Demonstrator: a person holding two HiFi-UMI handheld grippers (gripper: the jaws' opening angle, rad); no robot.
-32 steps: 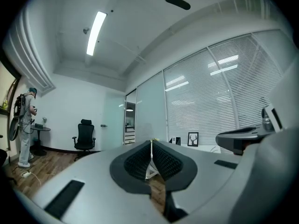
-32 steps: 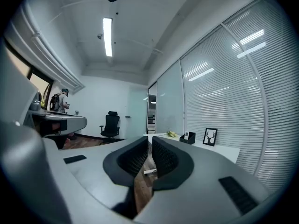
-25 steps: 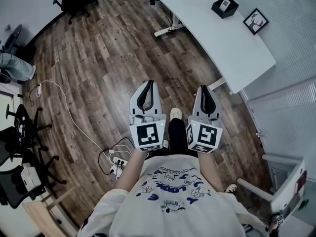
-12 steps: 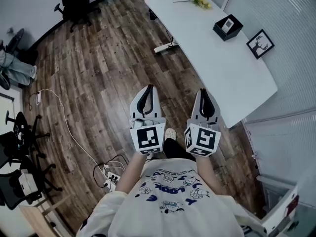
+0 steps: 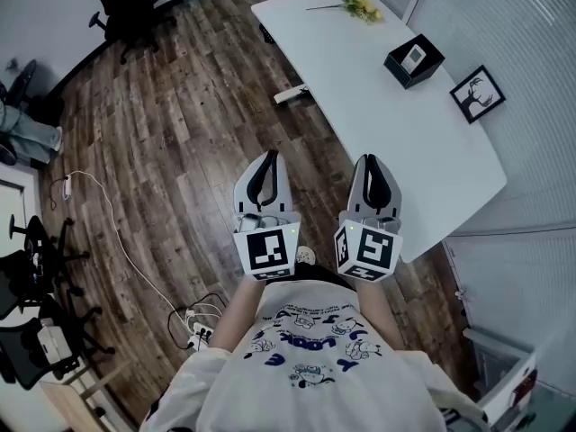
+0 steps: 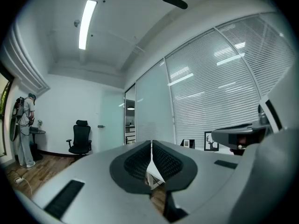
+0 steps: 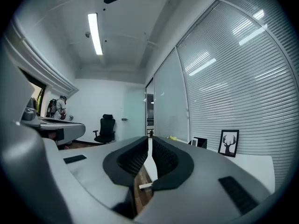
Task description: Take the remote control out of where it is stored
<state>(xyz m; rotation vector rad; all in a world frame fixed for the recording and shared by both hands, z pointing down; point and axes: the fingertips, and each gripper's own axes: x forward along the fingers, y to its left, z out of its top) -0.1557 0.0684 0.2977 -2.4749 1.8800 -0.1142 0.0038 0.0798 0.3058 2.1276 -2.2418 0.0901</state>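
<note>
Claws both clenched on nothing, left claw (image 5: 271, 157) and right claw (image 5: 370, 160) side by side above wood floor (image 5: 180, 133), counter (image 5: 423, 142) ahead to the right, black box (image 5: 414, 59) on it well apart from both claws, pale item inside too small to tell, remote not made out.

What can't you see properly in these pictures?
- Remote control: in no view. The black box on the white table is too small in the head view to show its contents.
- Person at the head view's left edge: cut off by the frame.
- Floor by the feet: hidden by the wearer's shirt.
- Yellow thing at the table's far end: too small to identify.
</note>
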